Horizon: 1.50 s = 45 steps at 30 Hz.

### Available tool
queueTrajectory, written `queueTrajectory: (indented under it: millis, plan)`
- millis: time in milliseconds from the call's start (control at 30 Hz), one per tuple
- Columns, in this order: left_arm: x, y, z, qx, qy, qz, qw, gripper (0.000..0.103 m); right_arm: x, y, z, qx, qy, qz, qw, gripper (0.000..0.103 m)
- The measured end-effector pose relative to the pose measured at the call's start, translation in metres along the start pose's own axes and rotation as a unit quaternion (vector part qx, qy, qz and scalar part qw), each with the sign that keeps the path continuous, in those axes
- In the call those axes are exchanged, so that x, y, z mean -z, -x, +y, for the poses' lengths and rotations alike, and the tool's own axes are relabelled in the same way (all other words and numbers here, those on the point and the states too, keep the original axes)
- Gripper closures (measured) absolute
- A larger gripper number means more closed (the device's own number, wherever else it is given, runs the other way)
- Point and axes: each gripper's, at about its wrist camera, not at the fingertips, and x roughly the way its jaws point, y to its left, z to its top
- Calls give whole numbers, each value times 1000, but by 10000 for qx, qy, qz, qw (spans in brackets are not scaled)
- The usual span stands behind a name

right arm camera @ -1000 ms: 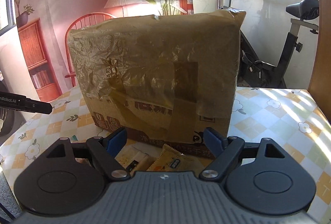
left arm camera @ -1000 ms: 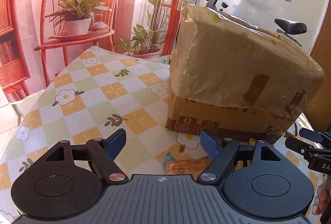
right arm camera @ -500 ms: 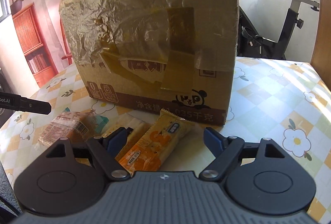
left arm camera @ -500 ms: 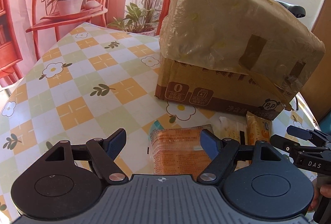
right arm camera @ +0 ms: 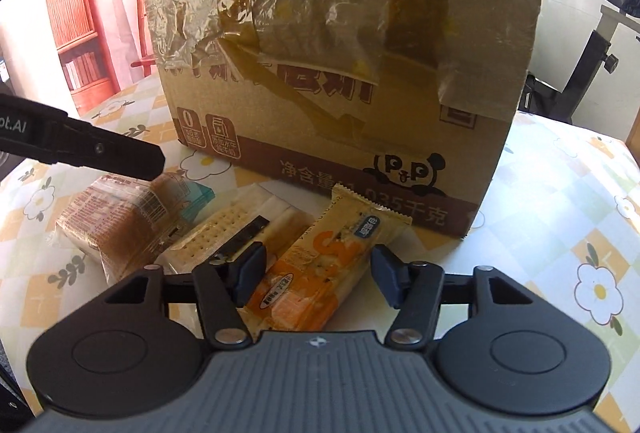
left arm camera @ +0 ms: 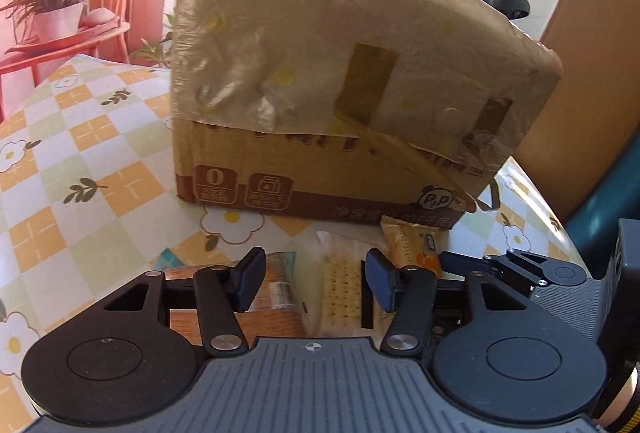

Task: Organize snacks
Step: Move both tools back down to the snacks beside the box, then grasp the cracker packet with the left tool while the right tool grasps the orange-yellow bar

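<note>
Three snack packs lie in a loose row on the bench [right arm camera: 568,161], on its checked, flower-printed cloth, just in front of a taped cardboard box [right arm camera: 340,73] with a panda printed near its lower edge. From the right wrist view the orange snack bar [right arm camera: 320,265] lies nearest, pointing toward the box, with the pale cracker pack [right arm camera: 224,233] just beside it on the left and the brown biscuit pack [right arm camera: 120,225] further left again. The right gripper [right arm camera: 318,275] hangs low over the orange snack bar with its jaws part-way in, having just been closing; the bar lies between them, though the pads do not appear to press on it yet. The left gripper [left arm camera: 314,279] (its tip also pokes in at the left edge of the right wrist view) has likewise just been closing and stands at a middling gap over the cracker pack [left arm camera: 340,289], with no firm contact visible. In that view the brown biscuit pack [left arm camera: 280,285] lies beside and partly under its left finger, and the orange snack bar [left arm camera: 408,245] lies to the right, close against the box [left arm camera: 340,93].
</note>
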Motion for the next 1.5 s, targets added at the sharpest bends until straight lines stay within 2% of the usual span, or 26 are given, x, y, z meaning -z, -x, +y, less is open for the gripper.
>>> queueTrajectory:
  millis: [100,200,333,700,867,1200,1300,1367,1400,1500]
  plan:
    - [2,-17,-15,96,-181,187,9996,50,5,3,-8,83,-97,45,9999,54]
    - [6,-36,-26,136,-312,413,9986,50,11,5,-19,178,-250,119,9995,54]
    - [12,-57,-28,-9,-223,540,9983,41,16,7,-26,174,-258,121,9994,54]
    - [18,-87,-43,-314,-926,451,9942,36,18,-5,-29,124,-177,-61,9997,54]
    - [22,-96,-47,-644,-1260,355,9893,32,25,-4,-28,147,-96,-196,9997,55]
    - [22,-94,-30,-863,-1011,295,9907,31,28,-1,-32,88,-185,-261,9994,55]
    - [24,-93,-31,-828,-1000,285,9911,35,28,-1,-33,83,-193,-267,9994,55]
    - [25,-91,-33,-766,-1044,239,9913,51,28,-1,-33,76,-210,-275,9994,55]
    - [26,-89,-32,-753,-1046,242,9914,54,28,0,-33,72,-218,-277,9994,55]
    - [29,-85,-32,-622,-987,191,9930,55,28,0,-33,62,-229,-280,9993,55]
